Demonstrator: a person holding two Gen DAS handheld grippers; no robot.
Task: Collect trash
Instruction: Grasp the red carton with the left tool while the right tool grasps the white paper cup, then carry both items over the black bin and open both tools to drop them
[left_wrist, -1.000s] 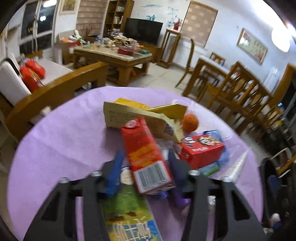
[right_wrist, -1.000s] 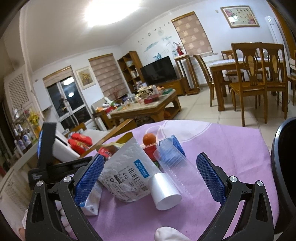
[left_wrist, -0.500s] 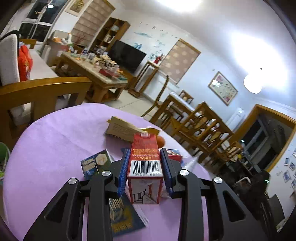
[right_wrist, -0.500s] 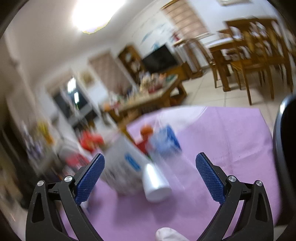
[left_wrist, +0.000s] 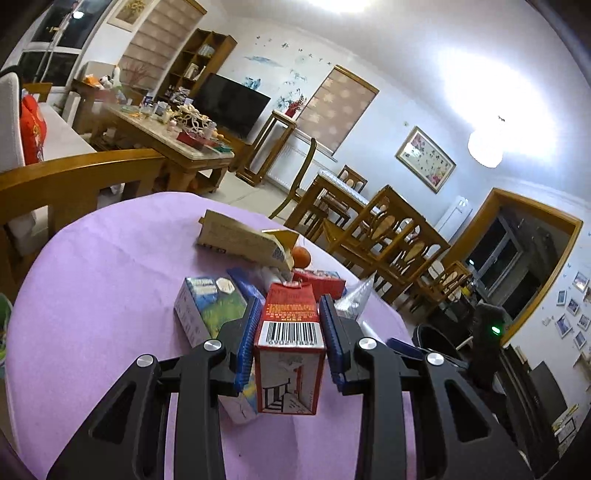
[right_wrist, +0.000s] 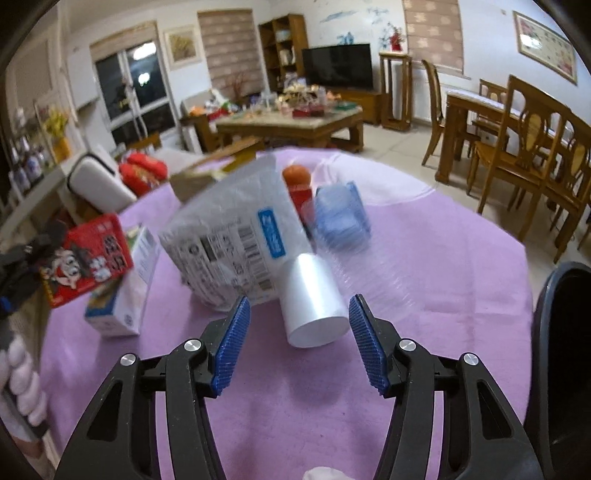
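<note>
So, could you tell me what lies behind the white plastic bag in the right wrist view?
Behind the white plastic bag an orange and part of a red carton show, with a cardboard box at its left. The bag hides the rest of the carton.

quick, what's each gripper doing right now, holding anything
Left gripper: shut on the red drink carton with a barcode, lifted off the table.
Right gripper: open, holding nothing, fingers either side of the white paper cup.
</note>
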